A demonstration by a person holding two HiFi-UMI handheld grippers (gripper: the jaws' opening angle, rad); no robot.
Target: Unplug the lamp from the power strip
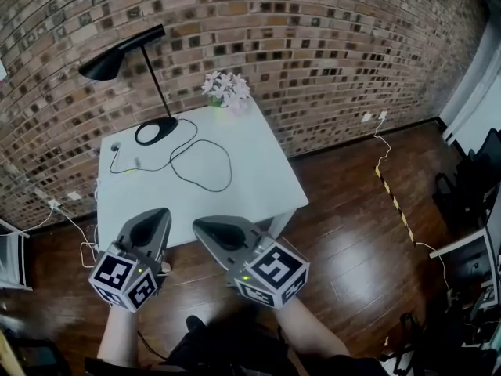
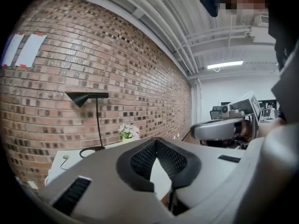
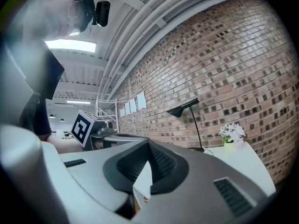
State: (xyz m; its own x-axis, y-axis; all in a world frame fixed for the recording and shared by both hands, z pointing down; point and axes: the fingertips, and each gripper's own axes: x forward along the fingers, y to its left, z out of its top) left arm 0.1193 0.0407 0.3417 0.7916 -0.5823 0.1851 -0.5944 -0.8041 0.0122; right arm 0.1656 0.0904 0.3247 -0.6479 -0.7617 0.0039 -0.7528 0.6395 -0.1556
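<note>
A black desk lamp (image 1: pixel 125 53) stands at the back left of the white table (image 1: pixel 266 171); its round base (image 1: pixel 155 131) rests on the tabletop. Its black cord (image 1: pixel 205 167) loops over the table and ends near the left edge at a small plug-like piece (image 1: pixel 116 146). A white block that may be the power strip (image 1: pixel 53 204) lies on the floor by the wall. My left gripper (image 1: pixel 159 215) and right gripper (image 1: pixel 202 225) hover side by side before the table's near edge, both shut and empty. The lamp (image 2: pixel 96 120) also shows beyond the left gripper (image 2: pixel 156 141), and the lamp (image 3: pixel 185 108) beyond the right gripper (image 3: pixel 148 143).
A pot of pale flowers (image 1: pixel 227 90) stands at the table's back edge. A brick wall (image 1: pixel 313 45) runs behind. A white cable (image 1: pixel 78 229) trails on the wood floor at the left. Yellow-black tape (image 1: pixel 394 202) and office gear lie at the right.
</note>
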